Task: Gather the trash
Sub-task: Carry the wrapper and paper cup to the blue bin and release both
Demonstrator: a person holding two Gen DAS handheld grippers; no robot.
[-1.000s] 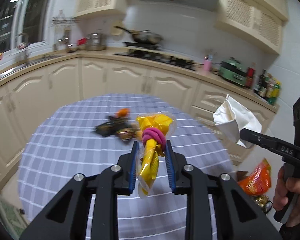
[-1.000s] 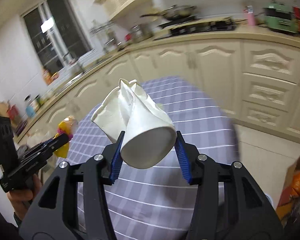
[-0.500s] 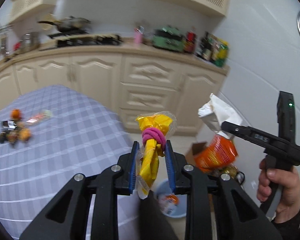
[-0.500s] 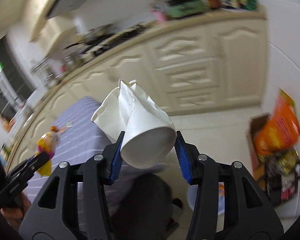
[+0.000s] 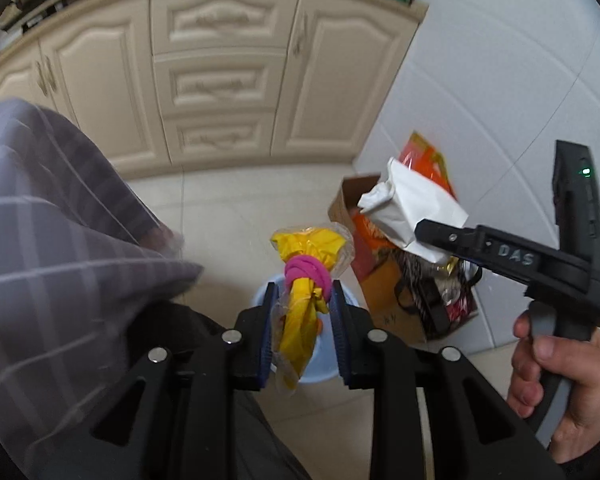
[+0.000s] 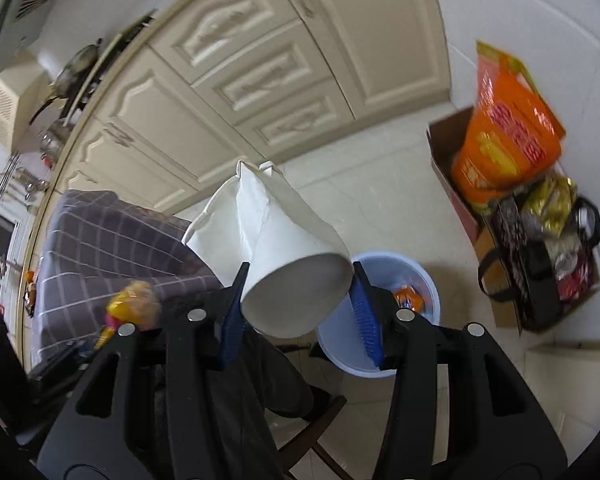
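Both grippers are loaded, so the pickup is done for these two items and the drop is not yet made. The left gripper [image 5: 302,328] is clamped on a yellow wrapper [image 5: 306,276] in clear plastic, tied with a pink band [image 5: 306,272]. The right gripper [image 6: 298,308] is clamped on a crushed white paper cup [image 6: 284,248], base toward the camera.

A blue bin [image 6: 424,280] stands on the floor tiles [image 5: 228,208], beyond the edge of the checked tablecloth [image 5: 60,240]. In the left wrist view the wrapper hangs right in front of the bin [image 5: 260,300], roughly over it. In the right wrist view the cup sits a little left of the bin opening, not clearly above it.

The bin already holds some orange trash [image 6: 408,298]. At the far left edge of the right wrist view, small bits [image 6: 30,284] lie on the tablecloth, too small to identify; likely more to collect.

A cardboard box [image 6: 444,152] with an orange bag [image 6: 504,128] stands to the right of the bin, against the wall.

Judgement: mid-task. What is left: release both items into the bin, then go to the table for the rest.
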